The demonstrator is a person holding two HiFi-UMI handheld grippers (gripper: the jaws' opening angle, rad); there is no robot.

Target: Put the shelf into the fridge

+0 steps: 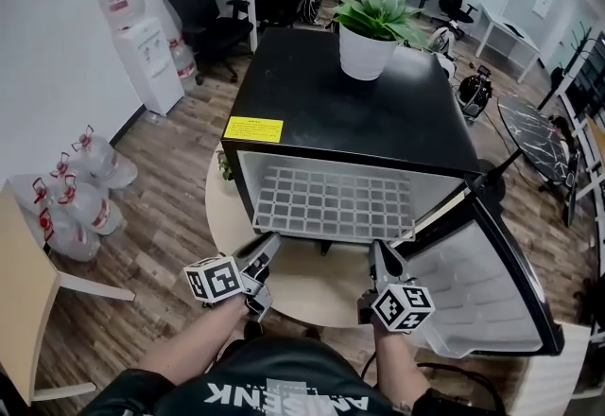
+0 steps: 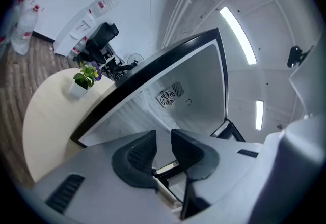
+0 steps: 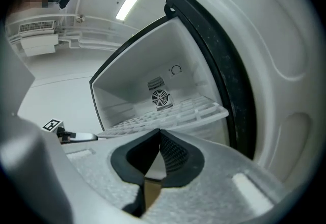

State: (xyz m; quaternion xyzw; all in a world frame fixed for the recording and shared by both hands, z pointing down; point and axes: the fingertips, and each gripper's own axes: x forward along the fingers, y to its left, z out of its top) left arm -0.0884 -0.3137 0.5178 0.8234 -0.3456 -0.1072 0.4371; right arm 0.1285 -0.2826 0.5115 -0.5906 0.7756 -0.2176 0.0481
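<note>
- My left gripper has its jaws spread, and the left gripper view shows nothing between the pads.
- My right gripper has its jaws pressed together. In the right gripper view the pads meet tip to tip and pinch nothing.
- The shelf, a white grid, lies level inside the fridge, with its front edge reaching the mouth of the opening.
- In the head view the shelf sits at twelve o'clock from the space between my two grippers.
- Its front left corner is at about one o'clock from my left tips and near them. I cannot tell whether they touch.
- Its front edge runs at about eleven o'clock from my right tips, just beyond them.
- In the right gripper view the shelf shows at twelve o'clock above my closed jaws, clear of the pads, with the round fan grille on the back wall above it.
- The fridge door stands swung open at three o'clock of my right gripper, its white inner lining facing me.
- The left gripper view looks into the open fridge at twelve o'clock. I cannot make out the shelf there.
- A potted plant stands on top of the fridge.
- The fridge rests on a round pale table.
</note>
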